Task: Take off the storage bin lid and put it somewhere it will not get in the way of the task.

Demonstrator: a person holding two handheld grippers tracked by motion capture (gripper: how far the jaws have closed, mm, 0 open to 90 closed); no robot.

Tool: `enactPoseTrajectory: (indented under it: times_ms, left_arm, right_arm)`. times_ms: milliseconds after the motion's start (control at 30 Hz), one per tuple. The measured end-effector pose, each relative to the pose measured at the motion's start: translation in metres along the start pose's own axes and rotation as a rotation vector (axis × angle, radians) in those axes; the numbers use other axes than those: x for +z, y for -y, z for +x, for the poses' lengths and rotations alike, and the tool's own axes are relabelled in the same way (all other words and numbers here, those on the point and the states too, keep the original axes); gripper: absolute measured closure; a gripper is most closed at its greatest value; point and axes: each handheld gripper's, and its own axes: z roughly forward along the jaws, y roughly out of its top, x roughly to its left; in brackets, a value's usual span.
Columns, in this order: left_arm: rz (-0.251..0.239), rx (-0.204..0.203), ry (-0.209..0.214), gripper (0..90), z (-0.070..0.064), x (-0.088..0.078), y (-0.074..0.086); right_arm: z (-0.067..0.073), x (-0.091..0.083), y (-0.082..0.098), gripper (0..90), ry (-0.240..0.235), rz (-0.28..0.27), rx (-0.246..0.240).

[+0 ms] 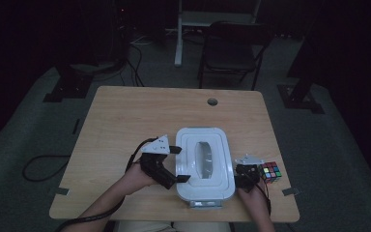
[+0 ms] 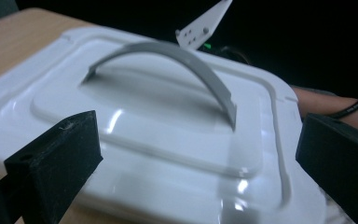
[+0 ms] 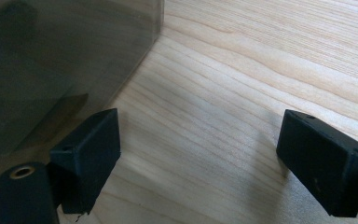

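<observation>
The left gripper (image 1: 180, 164) has its two black jaws spread wide and holds nothing; in the high view the jaws point at the left long edge of the white rectangular plastic storage box with a lid (image 1: 204, 164), one jaw tip near the far part of that edge and the other touching or just short of the near part. In the left gripper view the jaws stand at either side of the picture, well apart, with the box lid (image 2: 168, 135) between and beyond them, and the lid's grey arched handle (image 2: 186, 60) stands upright over its recessed middle.

The right gripper (image 1: 247, 175) sits just beside the box's right long edge, near its front corner. In the right gripper view its jaws are likewise wide apart and empty, resting low over the light wooden table (image 3: 242, 93), with the box's smooth side wall (image 3: 51, 60) just beside one jaw.

The box lies on the front half of the table (image 1: 135, 116), lid on. A multicoloured puzzle cube (image 1: 270, 171) stands just to the right of the right gripper, further from the box.
</observation>
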Motion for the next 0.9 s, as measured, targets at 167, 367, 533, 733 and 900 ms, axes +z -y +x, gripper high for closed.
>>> enactPoseTrajectory:
  times_ms: [167, 367, 533, 733, 900]
  left_arm:
    - [0.005, -0.02, 0.015, 0.7, 0.002, 0.014, -0.006]
    - [0.015, -0.02, 0.045, 0.7, 0.004, 0.031, -0.009]
    - [0.03, -0.016, 0.058, 0.7, 0.004, 0.045, -0.01]
    - [0.042, 0.003, 0.074, 6.6, 0.0, 0.054, -0.017]
    - [0.048, 0.01, 0.084, 15.4, -0.002, 0.058, -0.021]
  right_arm:
    - [0.0, 0.0, 0.0, 13.2, 0.0, -0.001, -0.001]
    - [0.0, 0.0, 0.0, 13.2, 0.0, -0.001, 0.0]
    - [0.0, 0.0, 0.0, 13.2, 0.0, -0.001, -0.001]
    - [0.0, 0.0, 0.0, 13.2, -0.001, 0.0, 0.0]
    - [0.0, 0.0, 0.0, 13.2, 0.0, -0.001, 0.0]
